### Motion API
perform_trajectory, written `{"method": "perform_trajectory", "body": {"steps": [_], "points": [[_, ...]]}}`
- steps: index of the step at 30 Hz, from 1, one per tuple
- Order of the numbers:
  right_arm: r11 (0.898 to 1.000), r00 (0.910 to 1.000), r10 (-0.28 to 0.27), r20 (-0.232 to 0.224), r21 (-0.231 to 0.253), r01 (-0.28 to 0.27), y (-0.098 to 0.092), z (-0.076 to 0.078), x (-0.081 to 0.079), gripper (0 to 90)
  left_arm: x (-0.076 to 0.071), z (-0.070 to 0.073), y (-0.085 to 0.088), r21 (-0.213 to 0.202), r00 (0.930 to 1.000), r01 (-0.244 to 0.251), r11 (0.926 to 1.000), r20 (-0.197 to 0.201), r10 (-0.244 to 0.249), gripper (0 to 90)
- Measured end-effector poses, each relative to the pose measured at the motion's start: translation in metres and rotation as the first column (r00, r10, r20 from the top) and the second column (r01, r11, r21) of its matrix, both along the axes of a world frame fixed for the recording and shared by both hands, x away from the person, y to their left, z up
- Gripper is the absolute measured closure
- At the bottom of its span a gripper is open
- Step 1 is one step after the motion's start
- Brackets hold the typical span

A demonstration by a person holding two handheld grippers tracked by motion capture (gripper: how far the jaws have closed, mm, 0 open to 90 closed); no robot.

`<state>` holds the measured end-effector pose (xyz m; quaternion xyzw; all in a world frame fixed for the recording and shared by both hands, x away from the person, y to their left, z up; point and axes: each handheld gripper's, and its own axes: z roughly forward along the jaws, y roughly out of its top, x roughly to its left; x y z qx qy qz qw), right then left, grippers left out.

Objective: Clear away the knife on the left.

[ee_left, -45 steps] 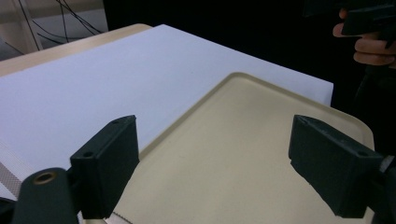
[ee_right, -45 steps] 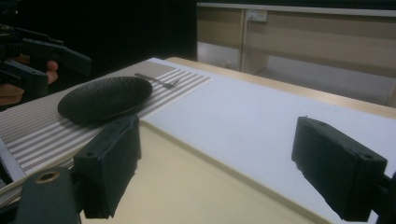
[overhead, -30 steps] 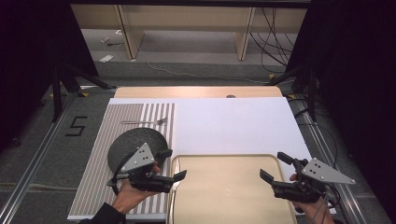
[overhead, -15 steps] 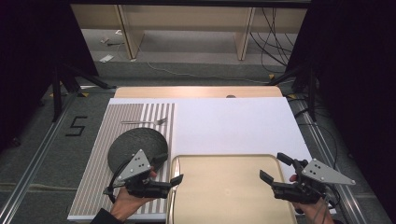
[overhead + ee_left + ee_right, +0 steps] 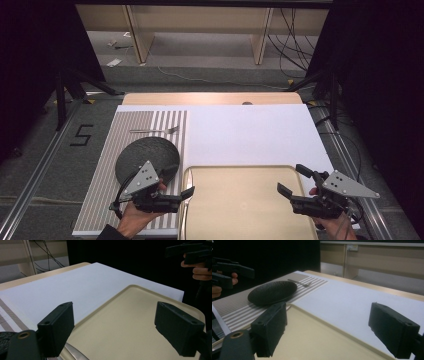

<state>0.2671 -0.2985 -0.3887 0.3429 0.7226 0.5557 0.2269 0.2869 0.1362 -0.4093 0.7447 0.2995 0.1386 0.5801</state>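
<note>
White paper covers the worktop where both hand-held grippers, left (image 5: 186, 193) and right (image 5: 291, 181), hover spread and empty at the beige tray (image 5: 240, 200), probably about to grip its side rims.

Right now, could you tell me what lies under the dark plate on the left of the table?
The dark plate rests on the striped placemat, whose stripes show all around it. A fork lies on the mat beyond it, apart. Whatever sits directly beneath the plate is covered.
</note>
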Motion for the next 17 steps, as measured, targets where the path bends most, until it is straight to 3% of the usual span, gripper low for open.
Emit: {"method": "perform_trajectory", "body": {"steps": [7, 10, 17], "points": [[1.000, 1.0000, 0.000, 0.000, 0.000, 0.000, 0.0000, 0.0001, 0.0002, 16.1, 0.0010, -0.0003, 0.0000, 0.002, 1.0000, 0.006, 1.0000, -0.006, -0.006, 16.0], [1.000, 1.0000, 0.004, 0.000, 0.000, -0.004, 0.0005, 0.0002, -0.0001, 16.0, 0.0017, -0.0005, -0.0015, -0.009, 0.9993, 0.024, 0.9997, -0.030, -0.024, 16.0], [1.000, 1.0000, 0.002, 0.001, 0.001, -0.002, 0.0005, 0.0002, 0.0000, 16.0, 0.0018, -0.0007, -0.0025, 0.006, 0.9991, 0.024, 0.9997, -0.036, -0.024, 16.0]]}}
